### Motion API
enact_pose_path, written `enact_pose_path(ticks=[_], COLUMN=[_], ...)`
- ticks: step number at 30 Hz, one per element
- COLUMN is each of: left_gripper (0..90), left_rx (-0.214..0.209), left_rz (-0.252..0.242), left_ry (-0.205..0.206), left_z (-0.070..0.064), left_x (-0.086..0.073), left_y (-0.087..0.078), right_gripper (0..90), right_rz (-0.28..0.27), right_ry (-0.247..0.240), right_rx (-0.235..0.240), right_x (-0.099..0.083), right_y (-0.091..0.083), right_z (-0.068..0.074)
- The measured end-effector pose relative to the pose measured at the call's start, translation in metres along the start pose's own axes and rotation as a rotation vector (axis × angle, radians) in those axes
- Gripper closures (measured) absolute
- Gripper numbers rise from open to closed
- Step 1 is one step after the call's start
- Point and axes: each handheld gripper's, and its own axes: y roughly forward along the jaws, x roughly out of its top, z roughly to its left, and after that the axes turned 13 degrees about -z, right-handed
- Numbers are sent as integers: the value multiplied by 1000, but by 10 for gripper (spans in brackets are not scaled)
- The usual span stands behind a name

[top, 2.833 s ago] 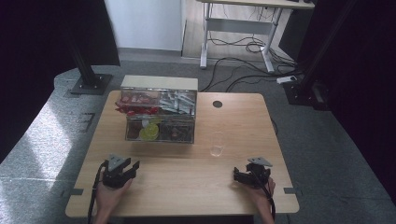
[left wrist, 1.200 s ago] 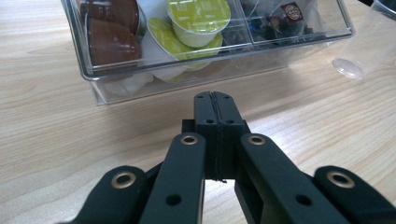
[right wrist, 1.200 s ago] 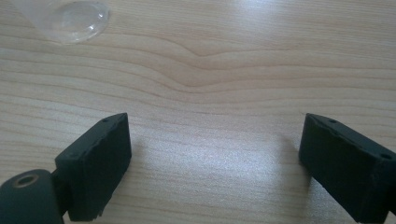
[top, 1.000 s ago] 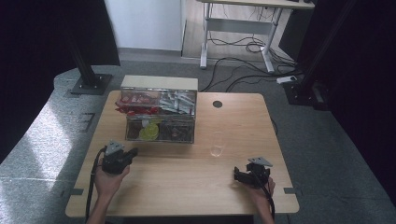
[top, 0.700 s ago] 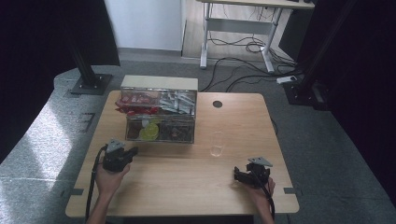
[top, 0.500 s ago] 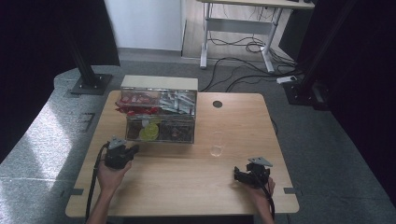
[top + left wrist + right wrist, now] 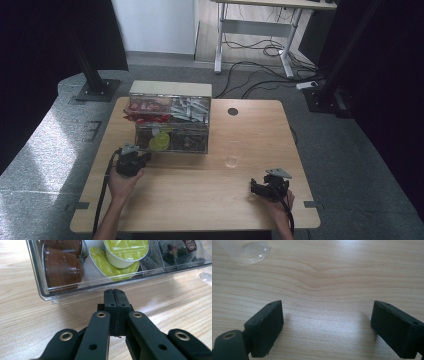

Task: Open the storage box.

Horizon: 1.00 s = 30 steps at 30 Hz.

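Left gripper (image 7: pixel 131 161) at the front left corner of the clear organiser box (image 7: pixel 172 131), just short of its wall. Jaws pressed flat together, nothing between them; in the left gripper view the tips (image 7: pixel 115 295) sit just in front of the box's clear wall (image 7: pixel 75 288), apart from it by a narrow strip of bare wood.

Behind that wall: 2 brown capsules (image 7: pixel 62 266) in the left compartment, 2 green-lidded capsules (image 7: pixel 126 250) beside them, one lying on the other. Dark sachets (image 7: pixel 180 250) in the next compartment to the right.

Box stands on the far left part of the wooden surface (image 7: pixel 200 200), lid raised behind it. Red packets (image 7: pixel 147 112) and silvery packets (image 7: pixel 192 109) in the back row.

Right gripper (image 7: pixel 267 187) near the front right edge of the surface, well apart from the box. Its jaws stand wide open over bare wood, holding nothing.

Clear glass (image 7: pixel 231 154) upright between box and right gripper; its base shows at the top left of the right gripper view (image 7: pixel 249 250).
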Motion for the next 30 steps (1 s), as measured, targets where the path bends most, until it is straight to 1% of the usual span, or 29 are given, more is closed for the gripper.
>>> enact_pose_path(ticks=[6,18,21,22,23,24,30], left_gripper=[900,900,900,900,900,900,900], left_rx=[4,4,2,4,7,8,6], left_rz=[3,-2,-12,-18,-34,-38,-49], left_ry=[6,9,11,14,10,9,9], left_z=[-2,-4,-5,-5,-5,-5,-5], left_x=[0,1,2,3,4,4,6], left_y=[5,3,1,0,-2,-3,-5], right_gripper=[114,116,117,117,118,117,118], right_rz=[-1,-2,-2,-2,-2,-2,-2], right_ry=[-1,-1,-2,-1,-1,-1,-1], right_rx=[-1,2,1,1,1,1,2], right_x=[0,0,0,0,0,0,0], right_y=[0,0,0,0,0,0,0], right_z=[0,0,0,0,0,0,0])
